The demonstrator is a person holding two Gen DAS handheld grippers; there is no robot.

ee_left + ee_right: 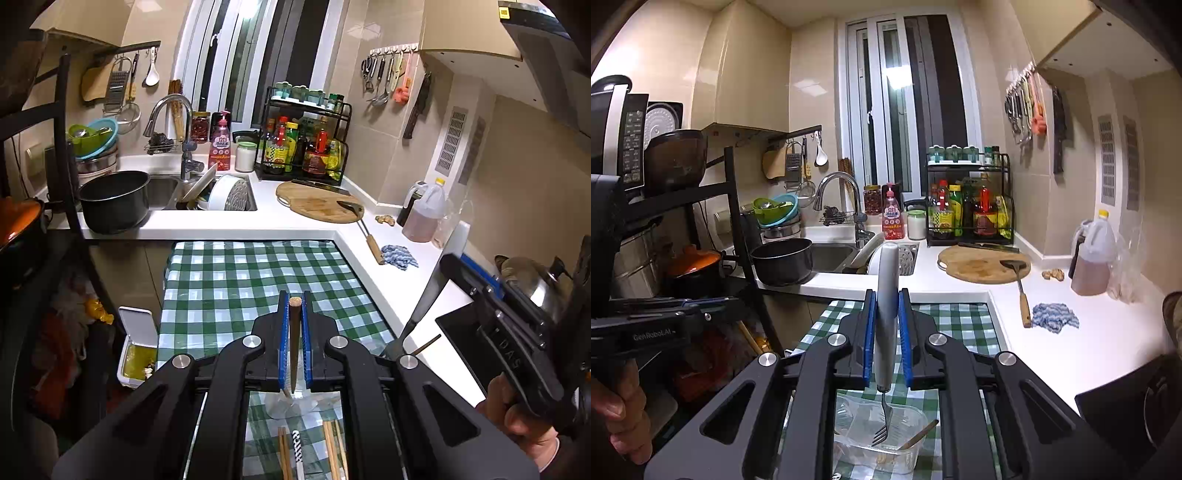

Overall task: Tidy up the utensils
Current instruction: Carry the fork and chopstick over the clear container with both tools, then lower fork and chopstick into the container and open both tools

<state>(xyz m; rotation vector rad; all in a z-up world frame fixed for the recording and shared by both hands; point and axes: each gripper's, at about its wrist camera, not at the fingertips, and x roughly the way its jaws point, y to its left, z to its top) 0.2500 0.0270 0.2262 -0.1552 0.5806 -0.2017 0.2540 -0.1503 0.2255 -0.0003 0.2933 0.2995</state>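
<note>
1. Wooden chopstick (pixel 294 332): light, stiff, slim; left hand-held gripper (pixel 294 306) is clamped near its blunt top, above the clear container (pixel 882 439).
2. Fork (pixel 884 369): smooth grey handle, slippery; right hand-held gripper (pixel 886 306) clamps the handle, tines hanging into the container.

A dark brown chopstick (pixel 294 343) stands nearly upright, its round cork-coloured end at the top, pinched between blue pads above the green-and-white checked tablecloth. A fork (pixel 884 369) with a thick silver-grey handle hangs tines down (handle uppermost), likewise clamped between blue pads; its tines dip into a clear plastic container (pixel 908 439) that sits on the cloth. A brown stick-like utensil (pixel 918 435) leans inside that container. More wooden chopsticks (pixel 283 452) and one black-and-white patterned utensil (pixel 297 448) lie flat on the cloth.
</note>
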